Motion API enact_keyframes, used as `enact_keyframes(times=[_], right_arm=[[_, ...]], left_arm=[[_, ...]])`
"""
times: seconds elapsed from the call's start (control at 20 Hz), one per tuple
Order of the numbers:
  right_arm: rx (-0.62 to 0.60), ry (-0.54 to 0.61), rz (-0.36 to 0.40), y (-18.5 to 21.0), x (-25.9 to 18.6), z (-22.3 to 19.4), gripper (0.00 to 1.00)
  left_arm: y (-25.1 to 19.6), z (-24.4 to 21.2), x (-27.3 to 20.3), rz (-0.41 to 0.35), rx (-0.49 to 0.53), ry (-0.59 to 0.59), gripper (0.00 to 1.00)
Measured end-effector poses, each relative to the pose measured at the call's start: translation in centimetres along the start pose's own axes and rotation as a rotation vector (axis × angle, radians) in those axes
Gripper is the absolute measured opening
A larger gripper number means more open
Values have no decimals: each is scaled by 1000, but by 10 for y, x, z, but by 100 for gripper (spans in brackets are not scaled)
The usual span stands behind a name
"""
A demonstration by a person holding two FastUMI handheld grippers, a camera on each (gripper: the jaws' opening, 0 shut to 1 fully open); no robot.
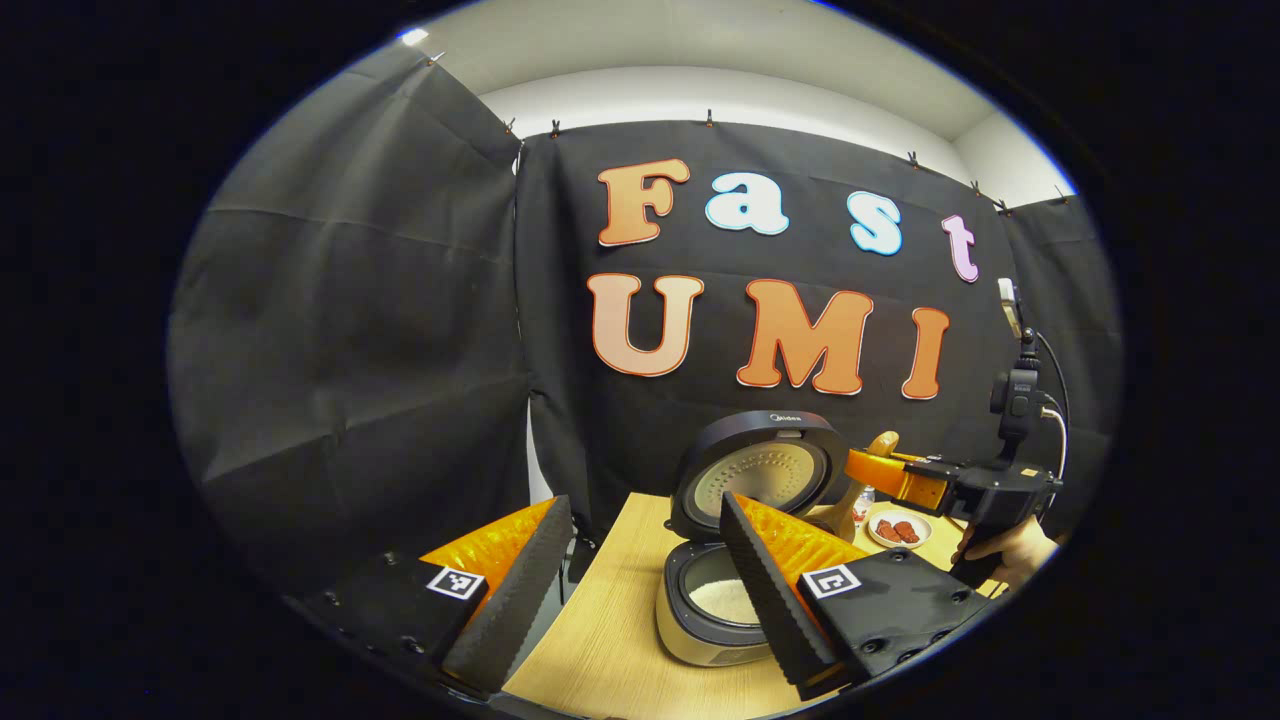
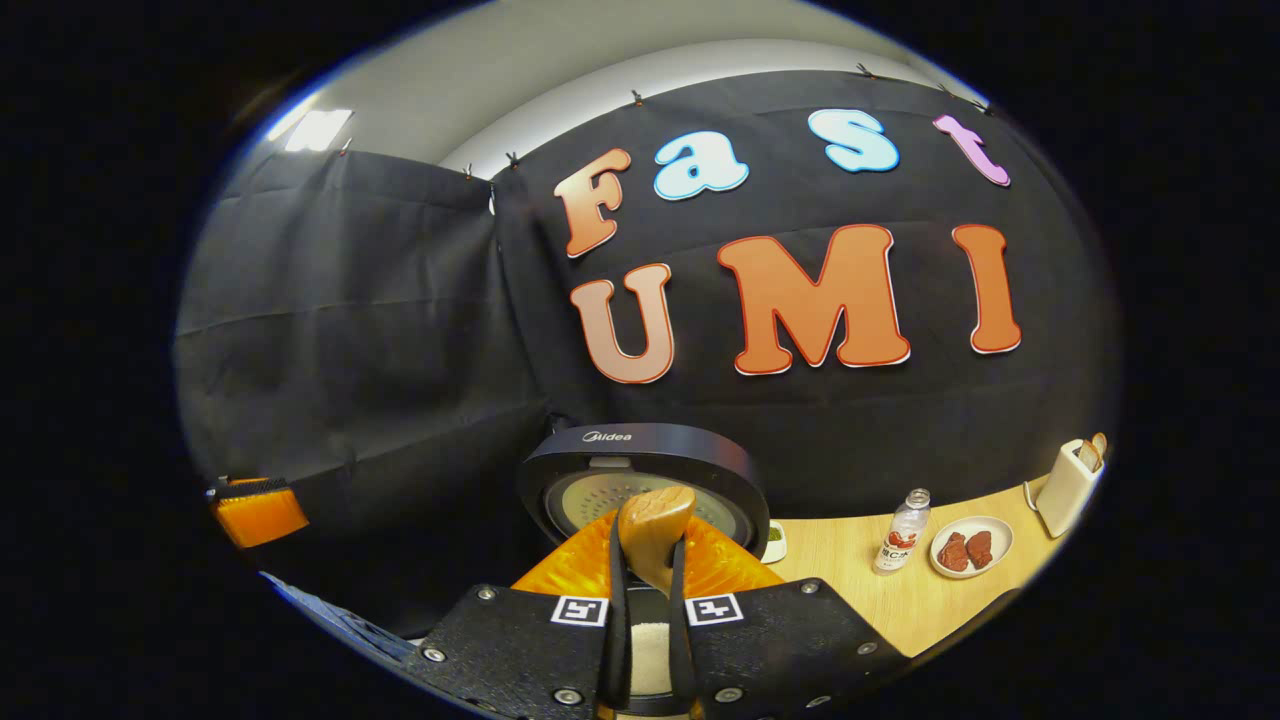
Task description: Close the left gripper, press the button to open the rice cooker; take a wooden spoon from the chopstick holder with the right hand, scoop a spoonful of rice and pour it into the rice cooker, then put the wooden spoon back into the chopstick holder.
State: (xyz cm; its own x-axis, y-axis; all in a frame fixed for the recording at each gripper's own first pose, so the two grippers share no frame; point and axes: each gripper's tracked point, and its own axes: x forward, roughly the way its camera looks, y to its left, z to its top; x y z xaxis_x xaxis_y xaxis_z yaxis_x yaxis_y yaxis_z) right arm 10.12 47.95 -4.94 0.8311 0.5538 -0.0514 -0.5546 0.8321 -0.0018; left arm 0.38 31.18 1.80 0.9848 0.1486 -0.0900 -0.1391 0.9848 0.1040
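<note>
The rice cooker (image 1: 690, 630) stands open on the wooden table, lid (image 1: 765, 475) raised, with white rice (image 1: 722, 598) in its pot. My left gripper (image 1: 640, 590) hovers open just in front of it, nothing between its fingers. My right gripper (image 1: 905, 478), held by a hand (image 1: 1010, 550), reaches in from the right beside the lid, shut on the wooden spoon (image 1: 868, 462). In the right gripper view the right gripper (image 2: 650, 570) clamps the wooden spoon (image 2: 655, 525) in front of the lid (image 2: 640, 470), with rice (image 2: 650, 640) below. The white chopstick holder (image 2: 1063, 487) stands far right.
A small bottle (image 2: 900, 535) and a plate of red meat (image 2: 970, 548) sit on the table (image 2: 850, 590) right of the cooker, with a small cup (image 2: 773, 541) by the lid. The left gripper (image 2: 255, 510) shows at far left. The black cloth wall is close behind the cooker.
</note>
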Motion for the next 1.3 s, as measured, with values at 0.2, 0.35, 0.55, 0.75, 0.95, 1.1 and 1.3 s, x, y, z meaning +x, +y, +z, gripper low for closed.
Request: enact_keyframes(times=[0.2,0.35,0.55,0.75,0.95,1.1,1.3], right_arm=[[-34,17,17,4,0,-9,14],[-1,23,15,0,-2,-12,14],[74,19,1,-16,-11,-6,14],[131,-4,-41,-49,-29,9,14],[163,-33,-107,-93,-55,25,14],[164,-50,-182,-135,-78,29,14],[175,-71,-282,-189,-114,34,14]], left_arm=[[6,0,-1,17,-4,0,97],[8,1,-5,25,-11,-4,98],[6,5,-5,26,-9,-10,98],[-5,11,-3,13,0,-23,97],[-19,13,3,-8,2,-29,99],[-25,9,5,-12,7,-24,99],[-33,12,9,-11,-2,-26,98]])
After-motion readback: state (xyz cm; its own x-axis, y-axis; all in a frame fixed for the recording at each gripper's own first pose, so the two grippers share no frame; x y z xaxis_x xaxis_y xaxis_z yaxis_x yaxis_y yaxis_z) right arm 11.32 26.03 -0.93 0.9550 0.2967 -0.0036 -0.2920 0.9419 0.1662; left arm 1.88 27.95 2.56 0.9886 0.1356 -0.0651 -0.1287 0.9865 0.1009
